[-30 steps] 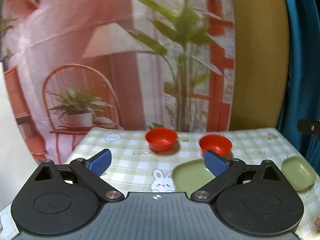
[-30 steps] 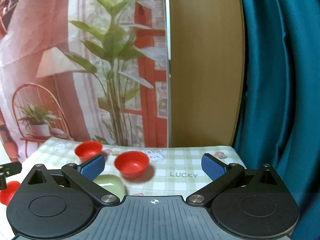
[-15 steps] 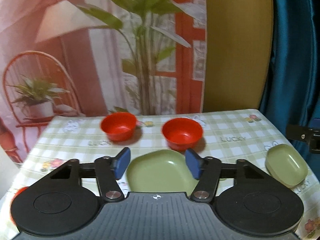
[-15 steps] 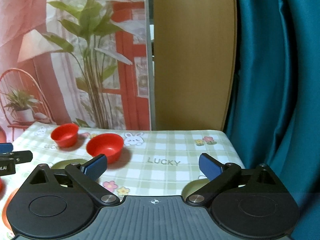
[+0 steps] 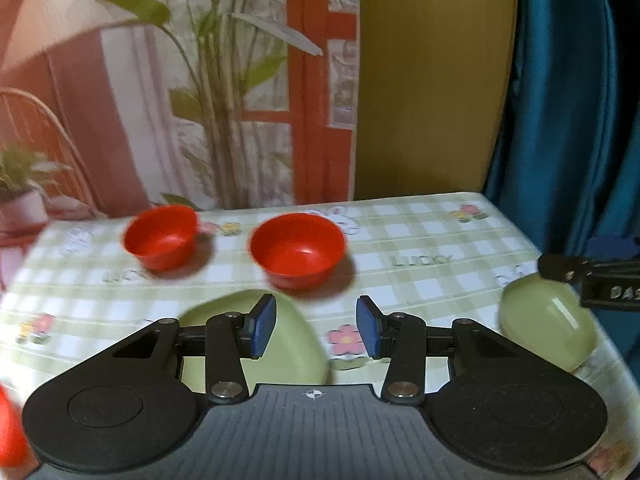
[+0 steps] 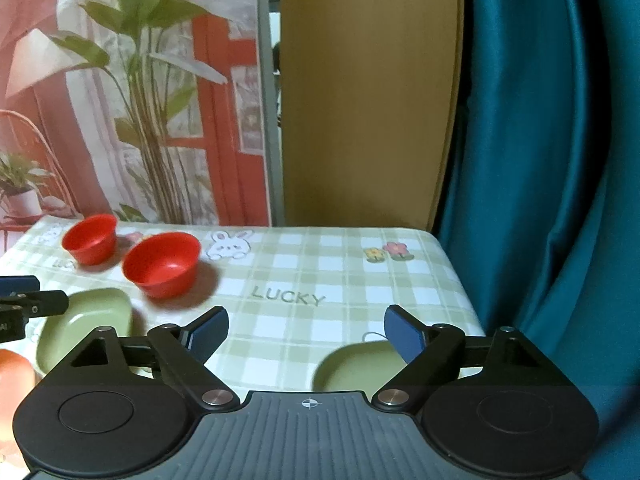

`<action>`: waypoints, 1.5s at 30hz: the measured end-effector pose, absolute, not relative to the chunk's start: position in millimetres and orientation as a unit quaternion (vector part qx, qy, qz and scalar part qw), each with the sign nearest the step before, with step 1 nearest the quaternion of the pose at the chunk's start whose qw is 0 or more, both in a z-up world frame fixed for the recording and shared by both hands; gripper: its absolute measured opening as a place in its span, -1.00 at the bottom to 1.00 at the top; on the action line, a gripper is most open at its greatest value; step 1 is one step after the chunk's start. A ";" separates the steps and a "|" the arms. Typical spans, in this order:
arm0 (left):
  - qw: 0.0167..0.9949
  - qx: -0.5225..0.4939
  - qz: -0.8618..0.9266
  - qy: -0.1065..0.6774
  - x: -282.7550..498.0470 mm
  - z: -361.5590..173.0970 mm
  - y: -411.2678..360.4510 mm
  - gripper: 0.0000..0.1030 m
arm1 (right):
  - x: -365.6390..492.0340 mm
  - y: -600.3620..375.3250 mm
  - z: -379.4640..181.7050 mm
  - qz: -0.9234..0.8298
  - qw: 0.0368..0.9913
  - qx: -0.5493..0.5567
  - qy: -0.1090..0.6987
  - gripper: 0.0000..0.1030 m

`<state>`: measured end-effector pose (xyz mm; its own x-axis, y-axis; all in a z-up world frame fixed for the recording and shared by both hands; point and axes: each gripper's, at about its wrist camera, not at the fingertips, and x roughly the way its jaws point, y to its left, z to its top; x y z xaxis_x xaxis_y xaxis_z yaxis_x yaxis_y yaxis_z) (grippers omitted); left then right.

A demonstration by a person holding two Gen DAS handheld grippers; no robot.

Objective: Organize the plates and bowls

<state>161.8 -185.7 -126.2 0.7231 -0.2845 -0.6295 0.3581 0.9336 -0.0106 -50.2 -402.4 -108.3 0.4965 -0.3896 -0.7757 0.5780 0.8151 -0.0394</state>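
Observation:
Two red bowls stand at the back of the checked tablecloth: one on the left (image 5: 160, 237) (image 6: 90, 238), one nearer the middle (image 5: 298, 249) (image 6: 161, 262). A green square plate (image 5: 288, 344) (image 6: 86, 324) lies under my left gripper (image 5: 316, 330), which is open and empty, its left finger over the plate. A second green plate (image 5: 546, 326) (image 6: 356, 364) lies near the table's right edge, under my right gripper (image 6: 306, 330), which is open and empty. The right gripper's finger (image 5: 568, 268) shows over that plate in the left wrist view.
A red object (image 5: 10, 432) (image 6: 14, 372) sits at the near left, mostly cut off. The table (image 6: 400, 292) ends at the right against a teal curtain (image 6: 552, 160). A wooden panel (image 6: 368, 92) and a printed backdrop stand behind it.
Both grippers moved forward and lower over the table. The left gripper narrowed from wide open, then widened a little. It now sits over the green plate. The right gripper stays open.

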 end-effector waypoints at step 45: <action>0.849 0.055 -0.292 0.437 176.6 -237.1 -375.3 0.07 | -142.2 -495.4 -220.8 -0.359 0.792 0.161 0.467 -0.34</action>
<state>176.6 -375.3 -237.1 0.4481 -0.4476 -0.7739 0.5438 0.8236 -0.1615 -142.2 -495.4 -220.8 0.3053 -0.4185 -0.8554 0.7194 0.6899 -0.0808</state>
